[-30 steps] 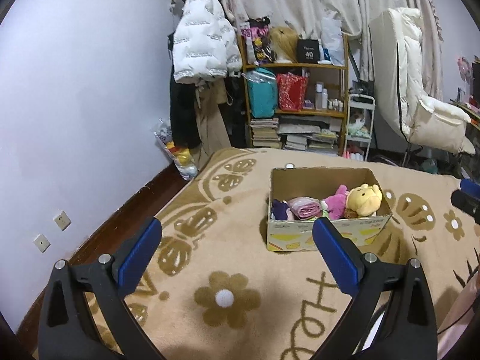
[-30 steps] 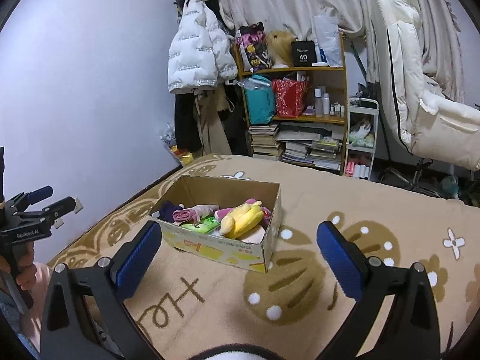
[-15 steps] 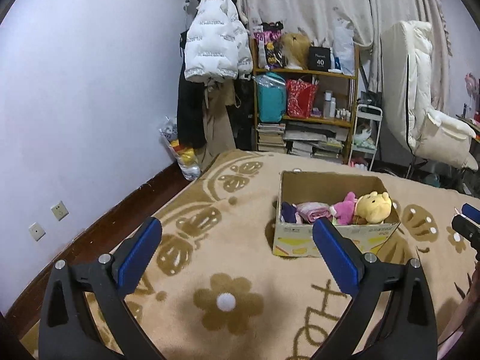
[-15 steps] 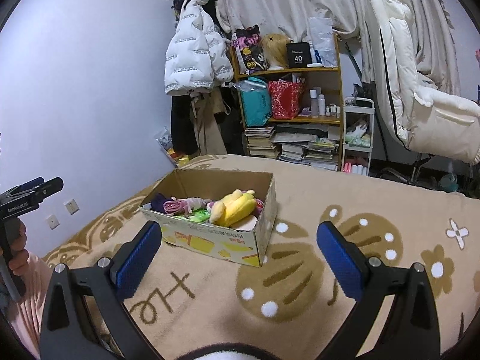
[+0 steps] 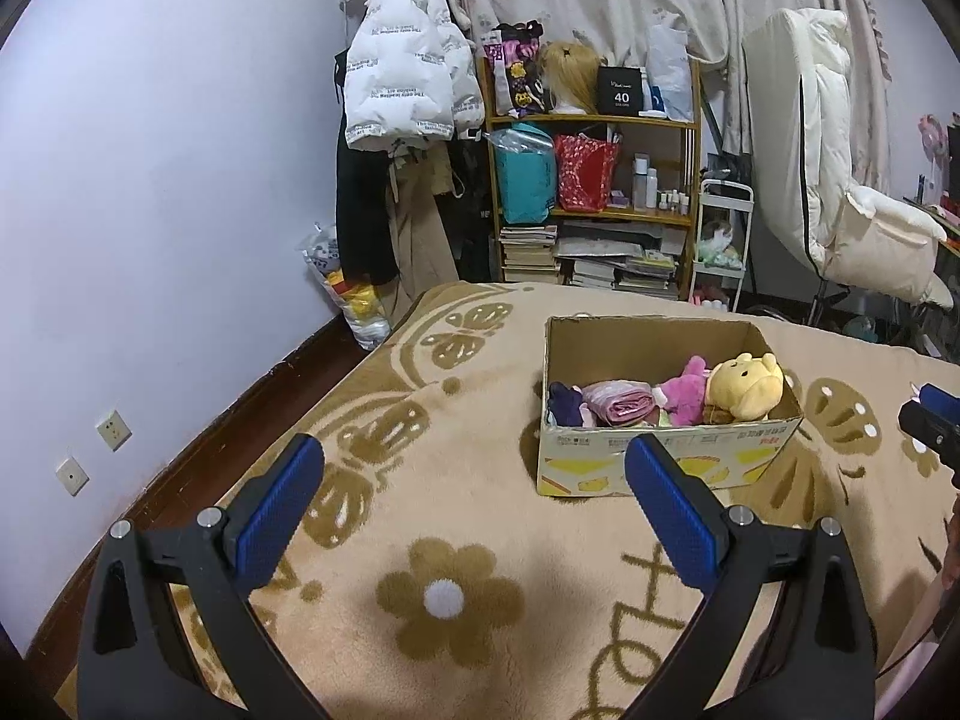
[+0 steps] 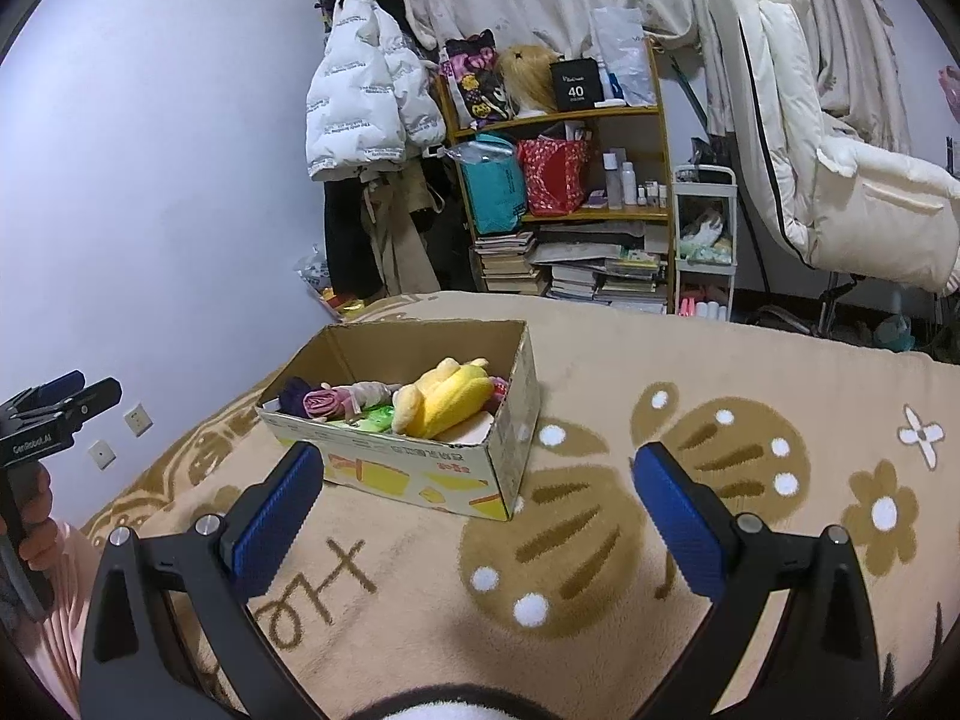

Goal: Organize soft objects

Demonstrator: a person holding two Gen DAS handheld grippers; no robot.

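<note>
Left wrist view, item one: left claw (image 5: 468, 483), blue pads spread wide apart, holding nothing, raised over the patterned blanket (image 5: 372, 540) of the bed.

Right wrist view, item two: right claw (image 6: 474, 495), pads likewise apart and empty, aimed past the right end of the box.

Item three: cardboard box (image 5: 660, 462), open-topped, sitting on the blanket toward the far middle of the bed, clear of both claws.

Contents, seen from the left wrist view:
- yellow bear plush (image 5: 744, 387) at the right end, its head up to about the rim;
- pink plush (image 5: 687, 390) just beside it, touching;
- pink rolled cloth (image 5: 618, 403) in the middle;
- dark purple soft item (image 5: 564, 405) at the left end.

The right wrist view adds a green item (image 6: 375, 418) under the roll.

No soft object shows loose on the blanket, so the sorting looks to be at or near its end.

Risks, as judgements:
- the bear sits high and could spill if the box is nudged or lifted by one wall;
- the blanket is soft, so pressing on a rim might tip the box;
- thin cardboard may buckle under a claw's pinch;
- clamping the roll carelessly could unroll it.
</note>
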